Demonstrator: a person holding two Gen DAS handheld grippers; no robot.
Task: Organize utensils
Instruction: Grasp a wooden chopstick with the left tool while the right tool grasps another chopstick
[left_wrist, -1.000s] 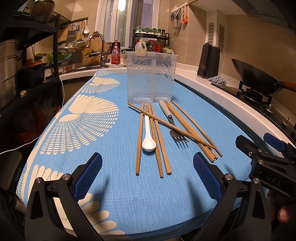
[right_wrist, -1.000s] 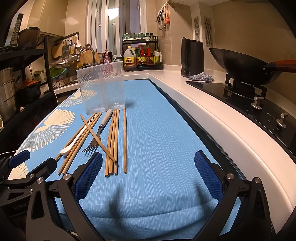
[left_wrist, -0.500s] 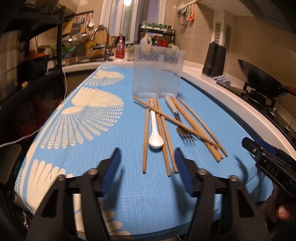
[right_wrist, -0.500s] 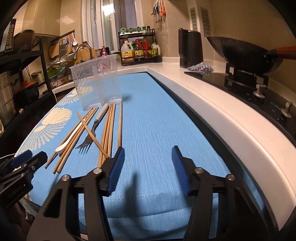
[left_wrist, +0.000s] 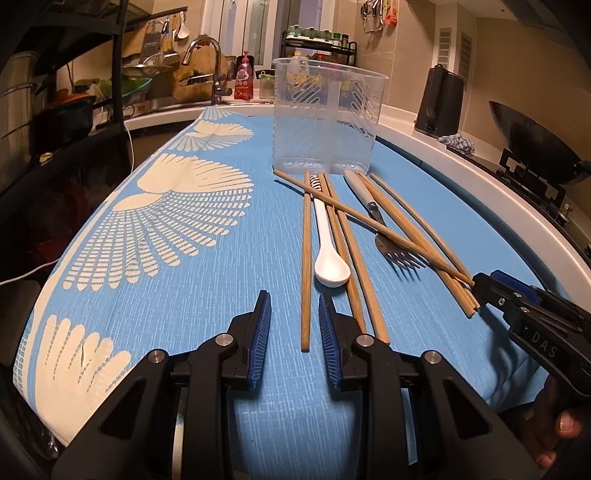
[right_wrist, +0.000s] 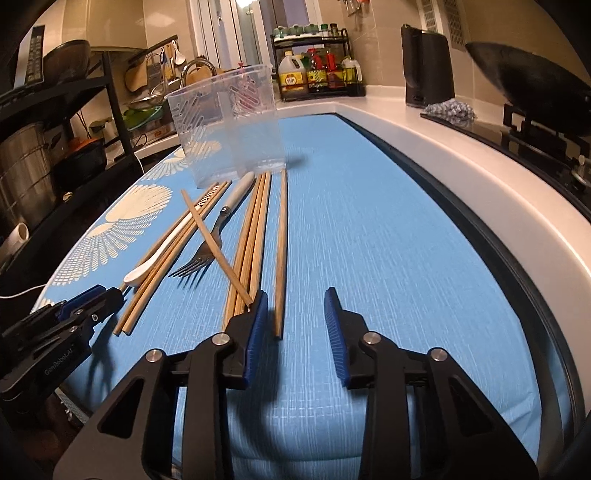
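Several wooden chopsticks, a white spoon (left_wrist: 330, 266) and a fork (left_wrist: 391, 247) lie on a blue patterned cloth (left_wrist: 184, 295) in front of a clear plastic holder (left_wrist: 327, 122). My left gripper (left_wrist: 295, 339) hovers low over the cloth with its jaws closing. The near end of the leftmost chopstick (left_wrist: 306, 258) lies between them, untouched by the pads. In the right wrist view my right gripper (right_wrist: 295, 332) is also closing. The rightmost chopstick (right_wrist: 282, 251) ends between its jaws, close to the left pad (right_wrist: 255, 332) but not pinched. One chopstick (right_wrist: 214, 247) lies crossed over the fork (right_wrist: 207, 254).
A black kettle (left_wrist: 439, 99) and a rag (left_wrist: 458, 142) stand on the white counter at the right, beside a wok (left_wrist: 532, 147) on the stove. A sink faucet (left_wrist: 207, 55) and a dark shelf rack (right_wrist: 55, 122) lie to the left. The cloth's front edge drops off just below both grippers.
Both grippers' jaws have narrowed from wide open to a small gap. Both hands have come forward and down, bringing a chopstick end between each pair of jaws.
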